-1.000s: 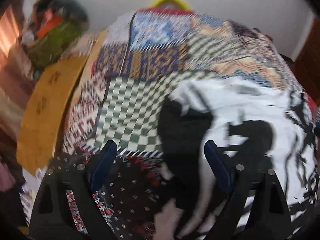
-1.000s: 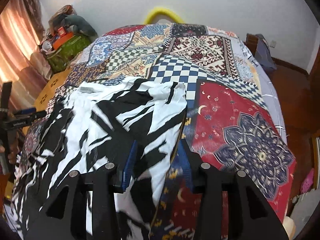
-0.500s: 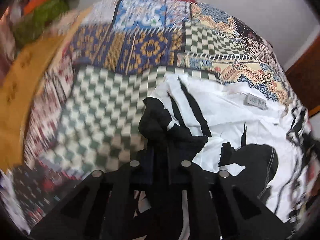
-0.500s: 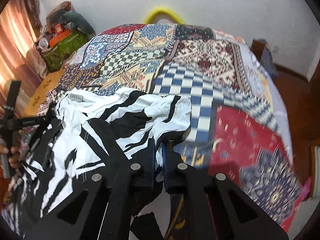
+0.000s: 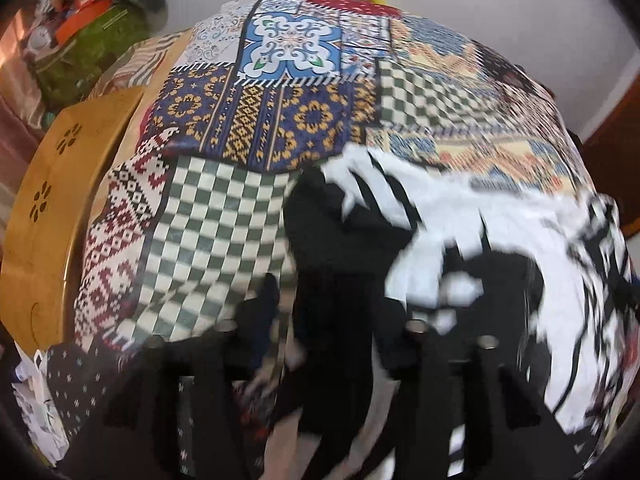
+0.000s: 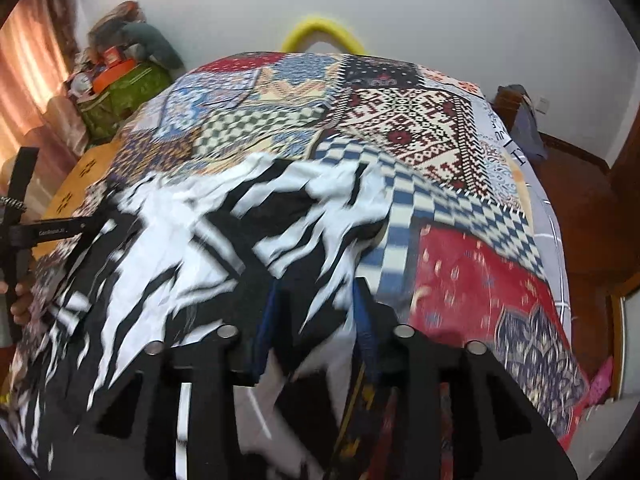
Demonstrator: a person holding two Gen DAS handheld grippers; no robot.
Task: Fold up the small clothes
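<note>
the black and white shirt lies on the patchwork bedspread, near its front edge. it looks thin, soft and light, so it will bend and bunch up easily. best to pinch it at a hem or corner. the left gripper and right gripper are both opening, with shirt cloth between the jaws. the bedspread is flat with busy squares.
</note>
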